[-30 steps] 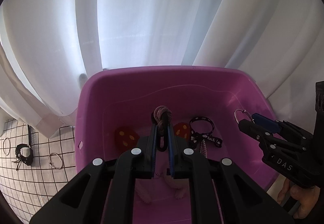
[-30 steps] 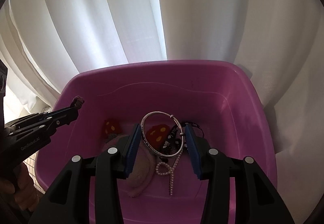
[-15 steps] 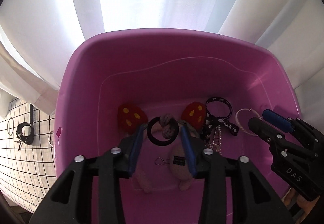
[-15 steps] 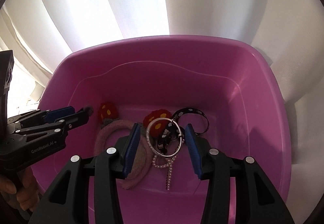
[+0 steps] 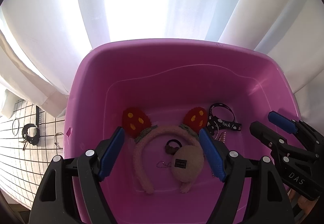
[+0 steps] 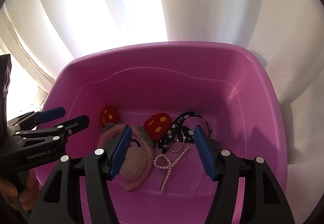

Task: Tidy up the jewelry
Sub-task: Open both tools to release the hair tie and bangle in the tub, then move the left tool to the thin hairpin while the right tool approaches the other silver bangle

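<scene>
A purple tub (image 5: pixel 182 44) (image 6: pixel 162 47) holds a pink headband (image 5: pixel 141 155) (image 6: pixel 139 165) with red mushroom ears. A dark hair tie (image 5: pixel 172 146) lies on the tub floor inside the headband's arc. A silver bangle (image 6: pixel 178 146) rests against a black printed strap (image 6: pixel 182 120) (image 5: pixel 222 121), beside a pearl piece (image 6: pixel 170 163). My left gripper (image 5: pixel 161 135) (image 6: pixel 75 115) hangs over the tub, its jaws opening with nothing pressed between them. My right gripper (image 6: pixel 162 130) (image 5: pixel 262 120) is also opening above the bangle, apart from it.
White curtains (image 5: pixel 151 1) hang close behind the tub. Left of the tub, a white grid-patterned cloth (image 5: pixel 24 163) carries a black watch (image 5: pixel 30 136) and two silver rings (image 5: pixel 15 125) (image 5: pixel 57 140). A hand (image 6: pixel 24 193) grips the left tool's handle.
The left gripper let go of the dark hair tie, which dropped onto the tub floor. The right gripper released the silver bangle, which now lies by the black strap. Both jaws have widened.
</scene>
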A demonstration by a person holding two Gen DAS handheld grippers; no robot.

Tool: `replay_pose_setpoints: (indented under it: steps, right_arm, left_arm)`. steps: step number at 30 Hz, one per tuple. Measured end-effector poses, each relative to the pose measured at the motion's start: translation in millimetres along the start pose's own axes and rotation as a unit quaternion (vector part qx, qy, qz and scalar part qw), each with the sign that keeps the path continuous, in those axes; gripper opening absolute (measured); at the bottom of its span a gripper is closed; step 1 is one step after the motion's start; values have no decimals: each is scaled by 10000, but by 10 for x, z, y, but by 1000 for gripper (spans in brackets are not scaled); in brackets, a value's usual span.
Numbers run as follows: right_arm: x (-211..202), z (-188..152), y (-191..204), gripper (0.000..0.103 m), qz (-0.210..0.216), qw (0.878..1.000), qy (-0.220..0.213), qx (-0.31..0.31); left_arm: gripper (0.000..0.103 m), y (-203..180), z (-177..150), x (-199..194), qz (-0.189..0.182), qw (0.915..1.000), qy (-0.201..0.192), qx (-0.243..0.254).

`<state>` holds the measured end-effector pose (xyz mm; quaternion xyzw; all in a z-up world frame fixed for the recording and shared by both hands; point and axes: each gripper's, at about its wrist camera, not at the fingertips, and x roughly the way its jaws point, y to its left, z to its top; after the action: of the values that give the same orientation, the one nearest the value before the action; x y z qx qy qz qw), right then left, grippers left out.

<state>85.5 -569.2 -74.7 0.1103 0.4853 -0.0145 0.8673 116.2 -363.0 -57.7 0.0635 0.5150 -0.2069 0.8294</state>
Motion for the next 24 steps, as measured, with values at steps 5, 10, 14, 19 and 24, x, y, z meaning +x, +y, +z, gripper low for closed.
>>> replay_pose_setpoints:
  steps: [5,10,14,19,24]
  right_arm:
    - [-47,-34,3,61,17,10000,-21,3]
    - [-86,-60,24,61,31,10000,-37,-18]
    - [-126,-57,31,62,56,9999,-86,-25]
    - [-190,-55,59,63,225,9997,-138,14]
    - [-233,-57,164,63,496,9986,-194,58]
  left_arm:
    - [75,-1,3,-49,36,10000,-54,13]
    - [75,13,10,-122,37,9999,-132,3]
    - [76,46,4,-204,62,9997,-217,-4]
    - [77,133,-13,-362,31,9993,-376,-73]
    - [78,283,-31,-571,3,9982,-568,-177]
